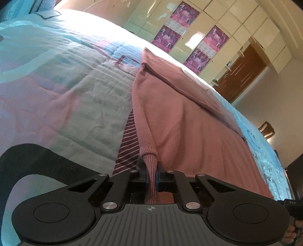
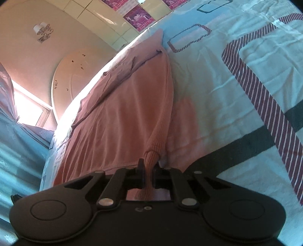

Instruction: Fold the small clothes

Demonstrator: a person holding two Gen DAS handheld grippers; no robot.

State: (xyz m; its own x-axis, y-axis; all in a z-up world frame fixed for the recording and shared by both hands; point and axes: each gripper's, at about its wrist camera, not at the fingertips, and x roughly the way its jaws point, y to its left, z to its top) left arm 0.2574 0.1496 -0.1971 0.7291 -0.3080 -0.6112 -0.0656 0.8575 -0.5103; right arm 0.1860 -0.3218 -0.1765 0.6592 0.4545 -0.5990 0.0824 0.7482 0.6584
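A pink ribbed knit garment [image 1: 189, 121] lies spread along the bed, stretching away from both cameras. My left gripper [image 1: 151, 166] is shut on the garment's near left corner, and a ribbed fold of knit passes between its pads. In the right wrist view the same garment [image 2: 128, 106] runs up the left half of the picture. My right gripper [image 2: 148, 166] is shut on its near right corner, with the ribbed hem pinched between the jaws. Both corners are drawn up a little off the bedcover.
The bedcover [image 1: 56, 85] is pale blue and pink with striped maroon bands [image 2: 265, 90]. A wardrobe with purple posters [image 1: 181, 17], a brown door [image 1: 240, 73] and a chair [image 1: 267, 130] stand beyond the bed. A bright window [image 2: 28, 109] and curtain lie left in the right wrist view.
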